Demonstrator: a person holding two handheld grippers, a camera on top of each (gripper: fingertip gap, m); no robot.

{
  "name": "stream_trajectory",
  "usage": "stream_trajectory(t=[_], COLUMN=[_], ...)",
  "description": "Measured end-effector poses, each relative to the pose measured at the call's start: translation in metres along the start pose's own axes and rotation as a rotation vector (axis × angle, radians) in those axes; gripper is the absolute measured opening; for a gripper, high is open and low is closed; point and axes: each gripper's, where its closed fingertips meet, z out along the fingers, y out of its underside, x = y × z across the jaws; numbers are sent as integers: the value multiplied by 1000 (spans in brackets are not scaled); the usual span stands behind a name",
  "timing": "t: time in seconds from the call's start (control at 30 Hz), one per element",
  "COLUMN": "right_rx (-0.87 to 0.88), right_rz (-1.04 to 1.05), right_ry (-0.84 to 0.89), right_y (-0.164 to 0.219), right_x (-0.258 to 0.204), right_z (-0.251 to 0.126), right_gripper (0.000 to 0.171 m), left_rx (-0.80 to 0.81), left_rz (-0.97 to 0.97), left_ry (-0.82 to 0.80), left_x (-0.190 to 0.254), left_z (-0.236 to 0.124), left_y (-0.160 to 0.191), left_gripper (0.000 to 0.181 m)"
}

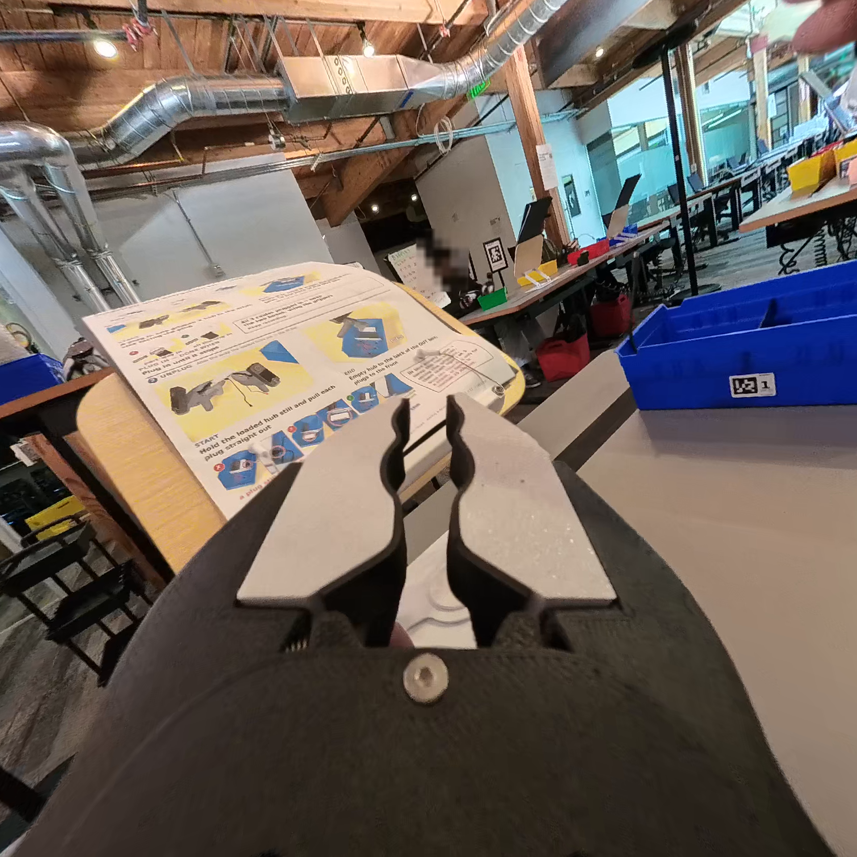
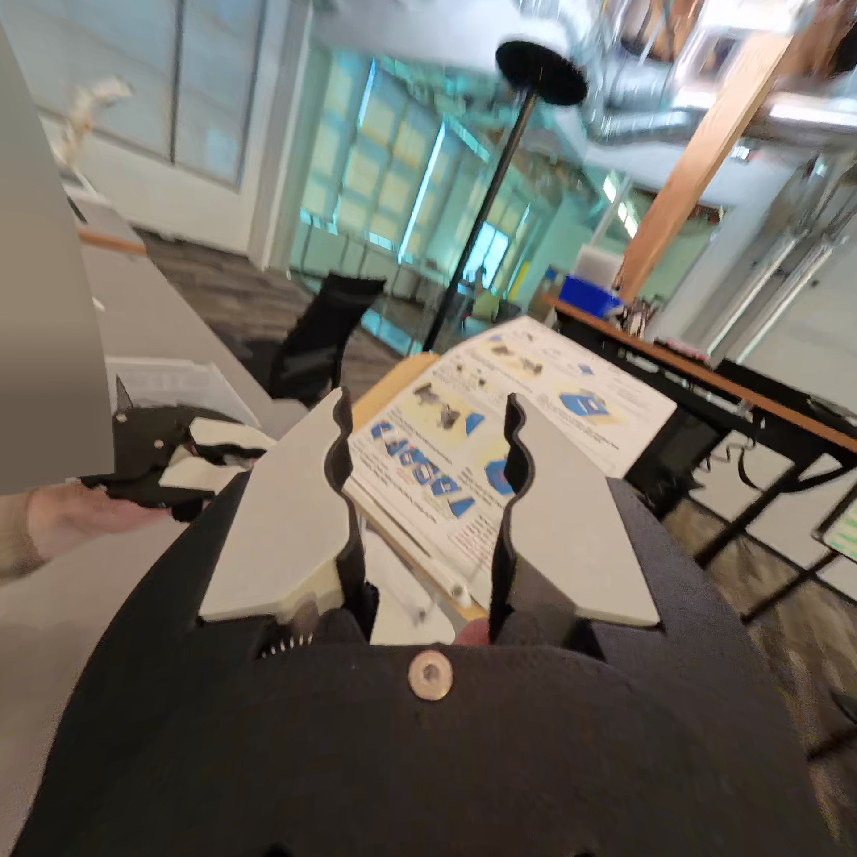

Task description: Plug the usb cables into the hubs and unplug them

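Left gripper (image 1: pixel 427 404): grey-faced fingers on a black body, tips a narrow gap apart, nothing between them. It was held above the near edge of a grey table (image 1: pixel 723 533), tilted upward toward the room. A fingertip of the holding hand showed low in the gap behind the fingers.

Right gripper (image 2: pixel 425 399): same make, fingers spread wide, empty and touching nothing. It pointed up and outward over the table's edge, its view blurred.

Instruction sheet (image 1: pixel 287 366): printed paper with yellow and blue pictures, lying on a pale wooden board propped at a slant just beyond both grippers.

Blue bin (image 1: pixel 742 352): plastic, divided into compartments, standing on the table at the far right of the left wrist view, a small coded tag on its near wall. A thin dark line inside its left end could not be identified.

Left gripper in the right wrist view (image 2: pixel 250 452): seen at the left, partly hidden behind the right gripper's left finger, with the holding hand (image 2: pixel 83 519) below it.

USB cables and hubs: not seen in either view.
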Motion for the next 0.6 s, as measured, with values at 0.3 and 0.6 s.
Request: stream_trajectory(t=[0.3,0.6], right_rx=[11,7], right_rz=[-136,-134], right_ry=[104,147], right_y=[28,36], right_x=[-1,20], right_z=[5,-11], right_gripper=[54,53], left_rx=[21,24], left_rz=[-55,395], left_ry=[30,7], left_x=[-3,-52], left_z=[-2,-30], left_y=[-5,-85], left_gripper=[34,46])
